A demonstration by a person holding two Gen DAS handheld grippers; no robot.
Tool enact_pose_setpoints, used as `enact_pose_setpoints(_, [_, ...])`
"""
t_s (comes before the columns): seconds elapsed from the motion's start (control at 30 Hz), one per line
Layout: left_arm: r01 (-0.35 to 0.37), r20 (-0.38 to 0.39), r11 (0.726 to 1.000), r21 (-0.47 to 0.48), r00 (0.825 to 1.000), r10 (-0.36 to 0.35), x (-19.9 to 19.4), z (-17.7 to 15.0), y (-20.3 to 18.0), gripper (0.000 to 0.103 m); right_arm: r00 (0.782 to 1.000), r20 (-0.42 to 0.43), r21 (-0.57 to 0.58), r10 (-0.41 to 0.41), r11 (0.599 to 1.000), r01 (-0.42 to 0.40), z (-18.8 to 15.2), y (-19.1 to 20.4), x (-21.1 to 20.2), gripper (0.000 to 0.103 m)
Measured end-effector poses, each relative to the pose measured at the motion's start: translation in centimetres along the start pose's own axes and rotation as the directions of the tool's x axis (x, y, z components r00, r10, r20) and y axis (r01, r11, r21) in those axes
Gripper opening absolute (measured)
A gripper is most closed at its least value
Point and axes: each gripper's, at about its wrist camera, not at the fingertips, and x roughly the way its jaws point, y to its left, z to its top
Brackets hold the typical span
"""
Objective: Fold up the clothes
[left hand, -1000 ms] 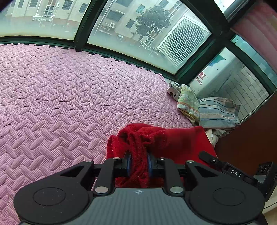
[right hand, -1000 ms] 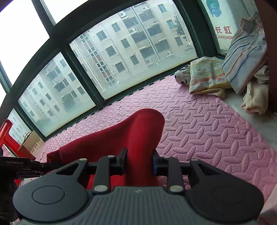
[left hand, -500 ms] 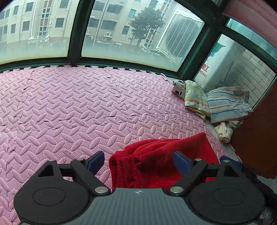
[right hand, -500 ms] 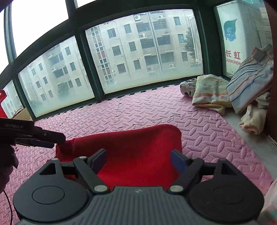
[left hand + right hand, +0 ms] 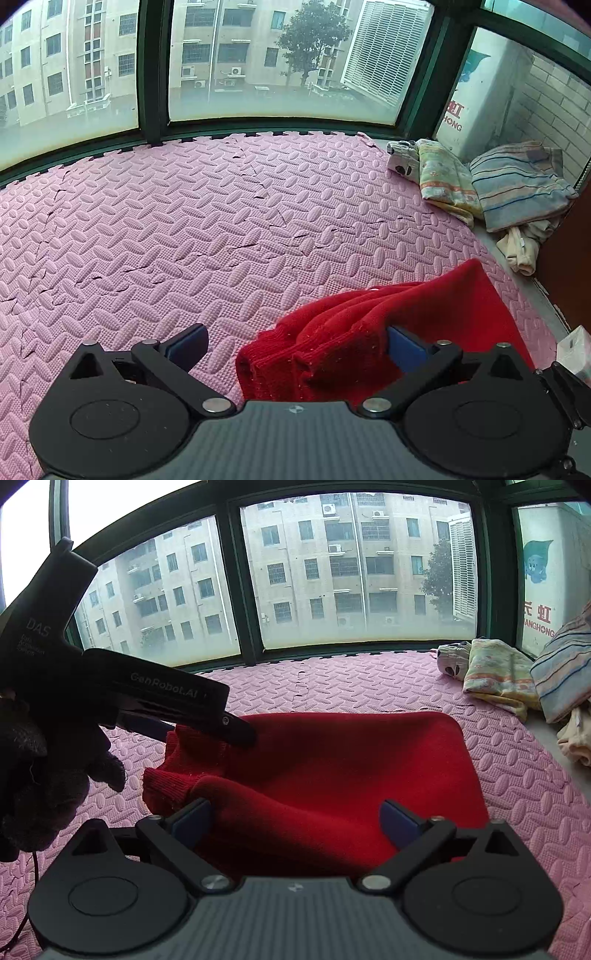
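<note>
Red sweater folded on pink foam mat by windows; both grippers' fingers spread, released.

The left gripper stands wide apart over a pink foam mat. A folded red sweater lies at 5 o'clock, against the right fingertip. Folded clothes sit at 2 o'clock.

A home's glazed balcony: pink foam mat, piled laundry.
</note>
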Motion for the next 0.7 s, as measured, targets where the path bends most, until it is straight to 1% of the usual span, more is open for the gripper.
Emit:
enact_pose_setpoints(0.07, [0.001,-0.009,1.0,-0.02,1.0,-0.001,0.4,0.1,0.4,0.103,1.0,-0.002,-0.022,0.004,1.0,-0.004,-0.3,0.6,0.1,0.099])
enact_pose_setpoints(0.13, [0.007,-0.016,0.999,-0.034,1.0,-0.008,0.7,0.2,0.7,0.103,1.0,0.03,-0.03,-0.008,0.999,0.009,-0.2,1.1,-0.3,0.099])
enact_pose_setpoints(0.2, [0.008,-0.015,1.0,-0.03,1.0,-0.008,0.9,0.2,0.8,0.103,0.998,0.061,-0.011,-0.005,1.0,0.006,0.4,0.9,-0.6,0.099])
enact_pose_setpoints(0.27, [0.011,-0.021,0.999,-0.039,1.0,-0.011,1.1,0.2,1.0,0.103,0.997,0.078,0.017,-0.028,0.999,0.027,0.9,0.6,-0.7,0.1])
enact_pose_setpoints(0.4, [0.015,-0.025,0.999,-0.048,1.0,-0.016,1.4,0.2,1.1,0.103,0.995,0.076,0.062,-0.072,0.996,0.067,1.2,-0.1,0.0,0.1])
enact_pose_setpoints(0.7, [0.01,-0.046,0.998,-0.069,0.999,-0.013,2.4,0.4,1.5,0.103,0.991,0.046,-0.038,-0.126,0.991,0.127,-0.7,2.3,1.1,0.1])
